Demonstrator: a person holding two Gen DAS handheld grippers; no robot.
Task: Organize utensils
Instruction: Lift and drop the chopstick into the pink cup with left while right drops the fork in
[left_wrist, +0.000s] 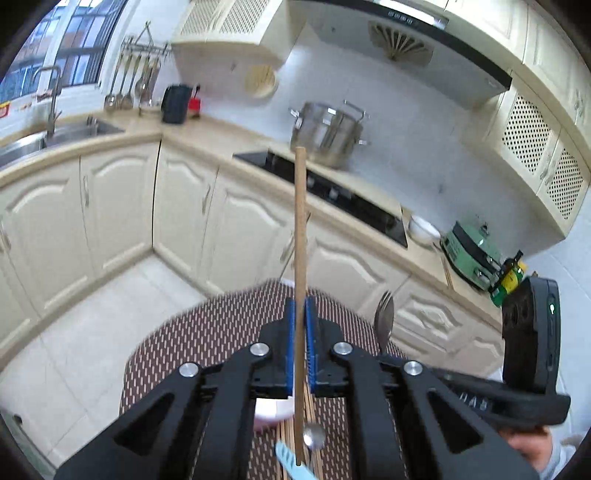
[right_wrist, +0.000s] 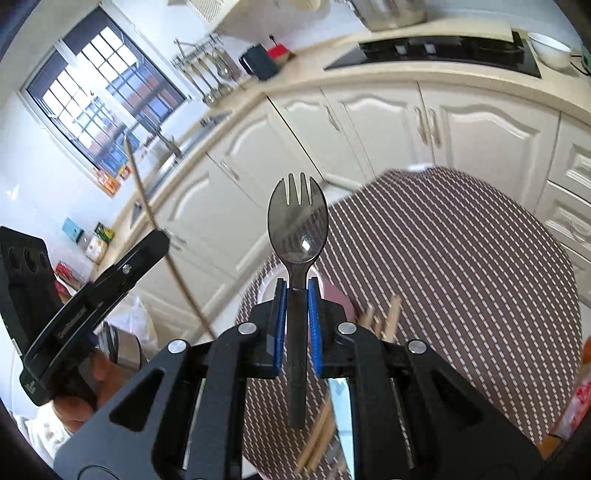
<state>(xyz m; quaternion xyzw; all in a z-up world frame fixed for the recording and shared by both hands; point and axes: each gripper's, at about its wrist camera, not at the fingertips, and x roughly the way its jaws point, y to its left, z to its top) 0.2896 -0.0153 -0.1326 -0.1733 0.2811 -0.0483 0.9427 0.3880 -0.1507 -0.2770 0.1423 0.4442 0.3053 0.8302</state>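
Note:
My left gripper (left_wrist: 300, 306) is shut on a long wooden chopstick (left_wrist: 300, 221) that stands upright between its blue pads, high above the table. My right gripper (right_wrist: 298, 284) is shut on the handle of a dark metal spork (right_wrist: 298, 221), tines pointing away. In the left wrist view the spork (left_wrist: 384, 319) and the right gripper's body (left_wrist: 532, 325) show at the right. In the right wrist view the left gripper's finger (right_wrist: 110, 280) and the chopstick (right_wrist: 155, 225) show at the left. Below lie more chopsticks (right_wrist: 388, 317), a small spoon (left_wrist: 314, 437) and a light-blue utensil (left_wrist: 291, 458).
A round table with a brown woven mat (right_wrist: 461, 266) lies beneath both grippers, with a white dish (left_wrist: 271, 410) on it. Beyond are cream cabinets (left_wrist: 118, 206), a counter with a black cooktop (left_wrist: 332, 192), a steel pot (left_wrist: 328, 133), a sink (left_wrist: 55, 136) and a white bowl (right_wrist: 550, 50).

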